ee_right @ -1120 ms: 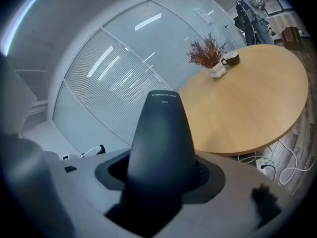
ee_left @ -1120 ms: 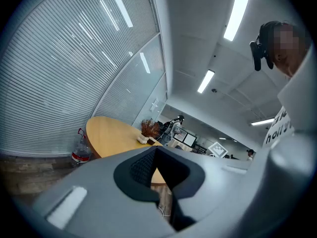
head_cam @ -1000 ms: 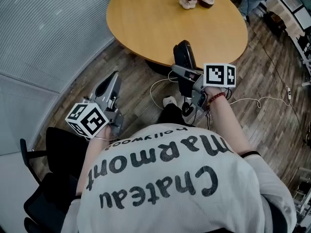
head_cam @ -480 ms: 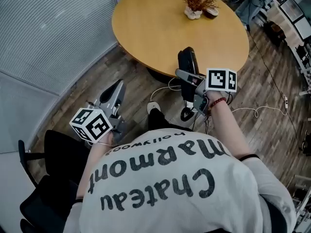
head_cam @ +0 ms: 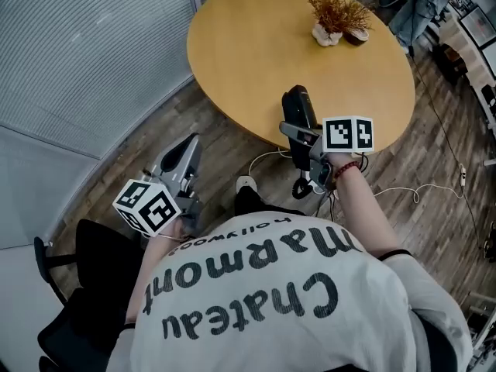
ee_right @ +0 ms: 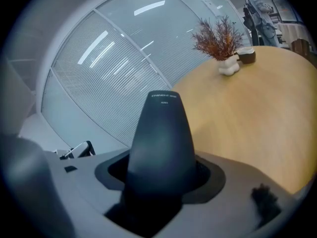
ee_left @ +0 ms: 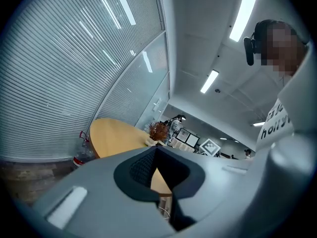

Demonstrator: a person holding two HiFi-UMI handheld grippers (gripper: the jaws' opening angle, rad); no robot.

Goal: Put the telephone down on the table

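A black telephone handset (head_cam: pixel 297 108) stands up between the jaws of my right gripper (head_cam: pixel 299 132), which is shut on its lower part. Its top end overlaps the near edge of the round wooden table (head_cam: pixel 256 45) in the head view. In the right gripper view the handset (ee_right: pixel 162 133) rises from the gripper (ee_right: pixel 161 182), with the tabletop (ee_right: pixel 247 108) beyond it. My left gripper (head_cam: pixel 182 152) hangs low at my left over the floor. Its jaws are together with nothing between them, and its own view shows them meeting (ee_left: pixel 157 175).
A dried plant in a white pot (head_cam: pixel 333 12) and a small dark bowl (head_cam: pixel 358 36) stand at the table's far side. White cables (head_cam: pixel 403 191) trail over the wooden floor. A black chair (head_cam: pixel 77 285) is at lower left. A blind-covered glass wall (head_cam: pixel 85 60) runs along the left.
The table has come nearer and slid right in the head view. My right gripper carried the handset a little forward to the table's near edge. The left gripper barely moved.
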